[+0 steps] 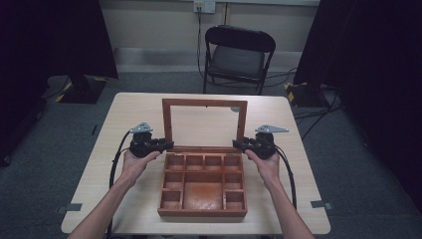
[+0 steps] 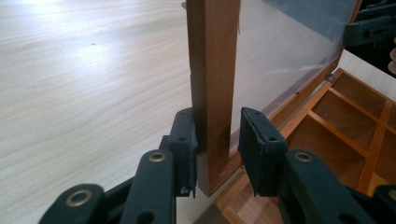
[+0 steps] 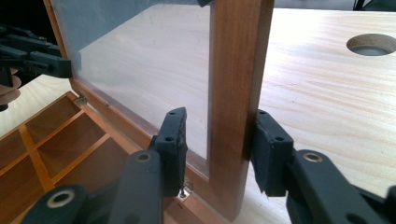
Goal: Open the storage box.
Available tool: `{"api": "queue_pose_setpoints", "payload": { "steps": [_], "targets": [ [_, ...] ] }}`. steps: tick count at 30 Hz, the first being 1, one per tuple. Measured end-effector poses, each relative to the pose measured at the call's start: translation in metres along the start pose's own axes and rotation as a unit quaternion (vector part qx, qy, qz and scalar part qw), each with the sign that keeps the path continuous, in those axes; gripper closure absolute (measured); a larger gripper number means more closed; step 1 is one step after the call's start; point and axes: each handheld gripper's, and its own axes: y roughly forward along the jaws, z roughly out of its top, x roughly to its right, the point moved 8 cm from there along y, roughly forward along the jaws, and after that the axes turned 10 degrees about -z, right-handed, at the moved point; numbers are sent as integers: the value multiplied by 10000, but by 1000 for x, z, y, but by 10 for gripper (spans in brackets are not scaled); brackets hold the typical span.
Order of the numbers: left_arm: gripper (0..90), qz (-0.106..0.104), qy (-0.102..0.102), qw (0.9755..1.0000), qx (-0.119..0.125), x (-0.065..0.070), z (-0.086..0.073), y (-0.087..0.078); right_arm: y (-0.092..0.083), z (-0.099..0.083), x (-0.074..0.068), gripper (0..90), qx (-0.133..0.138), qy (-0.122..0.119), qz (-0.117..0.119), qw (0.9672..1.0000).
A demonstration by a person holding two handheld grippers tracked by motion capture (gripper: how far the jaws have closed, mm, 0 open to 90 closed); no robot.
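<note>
From the high view, a brown wooden compartment box sits in the middle of the pale wood-grain table with its glass-paned wooden lid standing upright at the back edge, and a gripper comes at each side rail low down near the hinges: left gripper on the left post, right gripper on the right one. There's a black folding chair past the far edge of the table, not involved. In the left gripper view the jaws straddle the lid's side rail; the outer pad presses on the wood, the inner one sits just off the glass side, so I'd call it clamped, but barely. In the right gripper view the rail stands between the jaws with a visible gap at the inner pad, so that one isn't clenched on it yet; a round hole in the tabletop shows off to the side. What I'd worry about: if one side pulls before the other really grips, the lid twists on those small hinges, or a pad slides onto the glass pane and the lid just drops shut.
</note>
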Motion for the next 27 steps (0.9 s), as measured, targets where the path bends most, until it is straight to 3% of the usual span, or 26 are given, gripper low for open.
{"api": "queue_pose_setpoints", "payload": {
  "steps": [11,27],
  "targets": [
    [658,-54,-214,9998,12,-7,-4,3,7,-5,5,602,-100,119,26,9999],
    [587,-107,-463,9989,53,-14,-5,11,21,-8,9,507,-159,356,-26,9992]
  ]
}}
